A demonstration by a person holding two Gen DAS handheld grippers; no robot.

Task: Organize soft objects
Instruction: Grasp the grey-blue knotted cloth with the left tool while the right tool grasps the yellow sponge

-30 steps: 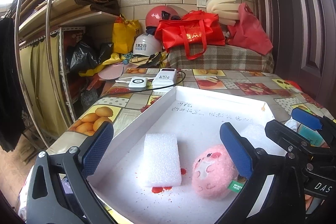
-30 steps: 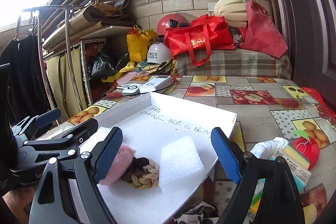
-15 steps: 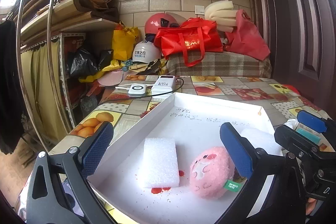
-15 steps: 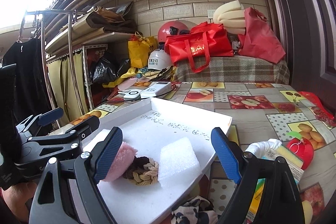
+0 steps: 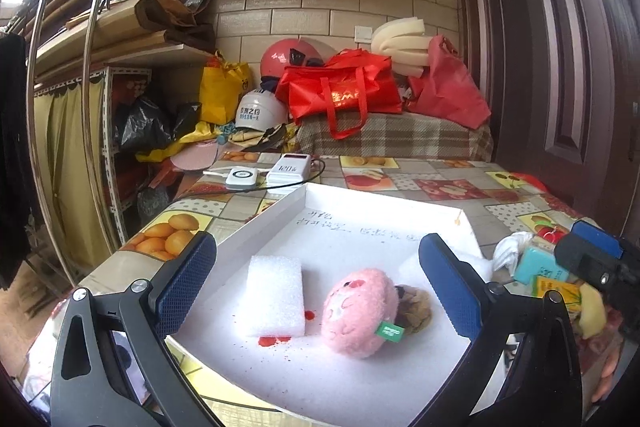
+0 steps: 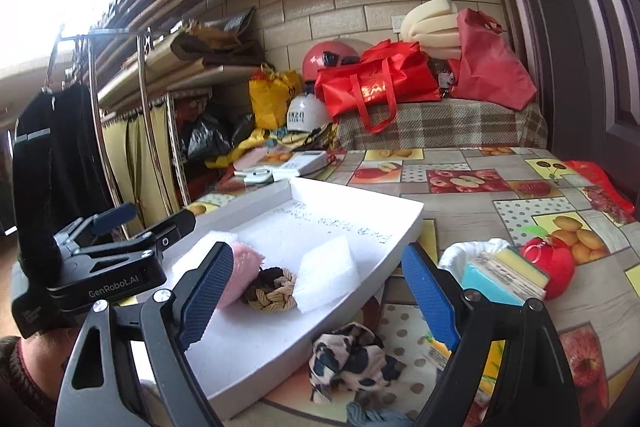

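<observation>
Pink plush in tray, spotted cloth only right view, both hand-held grippers wide, empty.

Both grippers are black plastic frames with silver screw heads and blue, cross-hatched pads on the jaws. The left gripper carries white "GenRobot.AI" lettering; a dark knitted sleeve and bare skin show below it

Since a second ago the left gripper has drawn back and lifted, so the white tray sits lower in its view and the braided rope now peeks out at 3 o'clock of the pink plush. The right gripper has also pulled back; a spotted cloth now shows at 6 o'clock, below the tray edge
</observation>
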